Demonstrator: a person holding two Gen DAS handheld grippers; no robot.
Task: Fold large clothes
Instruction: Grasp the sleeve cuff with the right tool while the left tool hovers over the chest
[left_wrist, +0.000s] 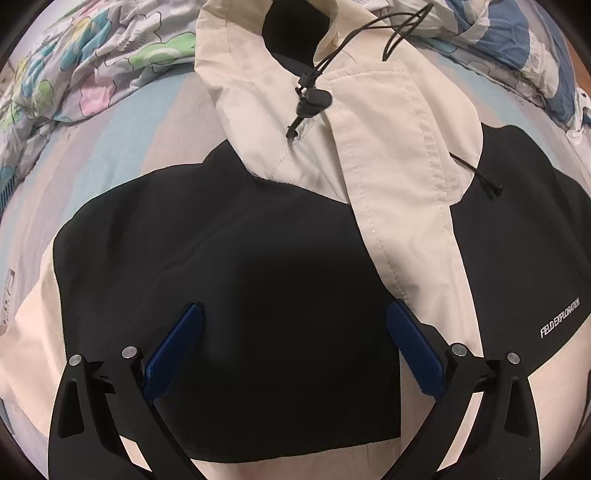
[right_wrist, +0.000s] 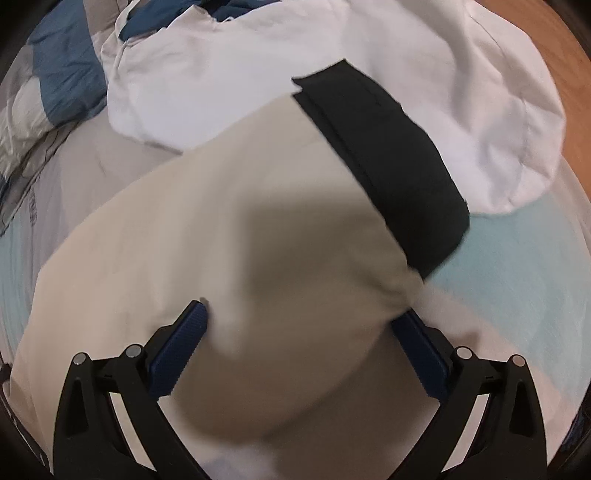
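Two tongs in view, both spread wide, gripping nothing. Left tongs (left_wrist: 293, 339) hover over black chest panel of jacket (left_wrist: 258, 258), blue pads apart on either side. Jacket lies flat on striped bed sheet (left_wrist: 122, 147); cream hood (left_wrist: 266, 74) at 12 o'clock, black drawcord (left_wrist: 310, 99) across collar, floral quilt (left_wrist: 74, 55) at 10 o'clock. Right tongs (right_wrist: 303, 332) straddle cream sleeve (right_wrist: 221, 240); black cuff (right_wrist: 388, 158) at 1 o'clock, resting against white cloth (right_wrist: 443, 92). Whether pads touch sleeve fabric: cannot tell, view blurred.
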